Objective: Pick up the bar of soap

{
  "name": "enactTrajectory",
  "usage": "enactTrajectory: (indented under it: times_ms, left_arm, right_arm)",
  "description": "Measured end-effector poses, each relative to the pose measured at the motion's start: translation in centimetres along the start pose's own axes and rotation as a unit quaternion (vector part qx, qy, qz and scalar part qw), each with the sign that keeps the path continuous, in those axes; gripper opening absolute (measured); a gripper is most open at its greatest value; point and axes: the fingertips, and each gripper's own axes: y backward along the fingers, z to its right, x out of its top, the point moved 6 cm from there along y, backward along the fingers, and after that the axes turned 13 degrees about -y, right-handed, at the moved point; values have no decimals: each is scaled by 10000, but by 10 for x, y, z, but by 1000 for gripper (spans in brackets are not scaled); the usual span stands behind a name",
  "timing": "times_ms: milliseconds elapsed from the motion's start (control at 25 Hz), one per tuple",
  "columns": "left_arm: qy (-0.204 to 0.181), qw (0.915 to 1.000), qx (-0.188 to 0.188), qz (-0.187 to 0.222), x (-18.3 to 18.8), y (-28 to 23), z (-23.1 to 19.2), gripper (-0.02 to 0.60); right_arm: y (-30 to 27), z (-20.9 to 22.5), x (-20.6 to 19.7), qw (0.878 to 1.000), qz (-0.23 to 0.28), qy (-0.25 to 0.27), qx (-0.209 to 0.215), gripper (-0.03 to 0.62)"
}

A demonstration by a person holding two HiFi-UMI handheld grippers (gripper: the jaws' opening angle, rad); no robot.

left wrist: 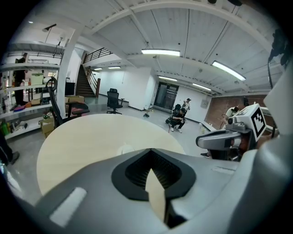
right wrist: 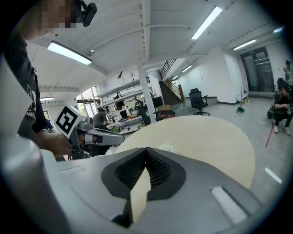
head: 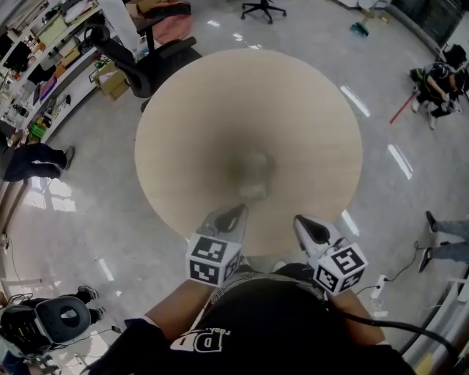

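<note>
- The desk [head: 220, 110] is round, with a pale, wood-look top that is bare except for 1 small thing.
- The bar of soap [head: 255, 174] lies near the middle of the desk, a little toward the person's side. It looks pale and glossy, with a dark smudge of shadow around it.
- The left tool [head: 238, 211] is closed, its jaws together with nothing between them. It hangs over the near edge of the desk, just short of the soap and not touching it.
- The right tool [head: 302, 220] is also closed and holds nothing. It sits beside the left one at the desk's near rim, apart from the soap.
- The floor [head: 95, 220] is shiny grey and mirrors the ceiling lights as bright streaks.
- A black office chair [head: 143, 62] stands at the far left of the desk, and a 2nd chair [head: 264, 7] stands further back.
- Crowded shelves [head: 44, 51] run along the left wall.
- A person [head: 436, 80] crouches on the floor at the far right, next to a red stick [head: 401, 108].
- The left gripper view shows a large white hall with a staircase [left wrist: 84, 82] and long strip lights [left wrist: 160, 52] on the ceiling.
</note>
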Motion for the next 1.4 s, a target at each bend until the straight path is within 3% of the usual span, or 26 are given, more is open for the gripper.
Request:
enactTrajectory:
  times_ms: [280,720,800,960,1120,1400]
  left_arm:
    - [71,9998,148,-107,-5,-19,-8,8]
    - [274,9909,1079,-751,-18,-88,-10,11]
    - [352,9875,1148,-1017,-29,-108,-9,87]
    - [413,9806,1355,-1357,-41,-149,-10,140]
    - [237,9740,1584,-1601,-45,-170,-17,235]
    - [110,9666,1672,-1941,-51,-192,-14,295]
  right_arm:
    - [-11,9,-1,9993,-312,149,125,6]
    - [-33,54,27,9943,-670,373,737,6]
    - [-35,65,28,9935,-698,334,838,6]
    - [-35,87,25,9910,-775,309,1042,6]
    - [-34,100,25,9900,-833,277,1107,6]
    - [-20,122,29,9910,-813,166,1052,6]
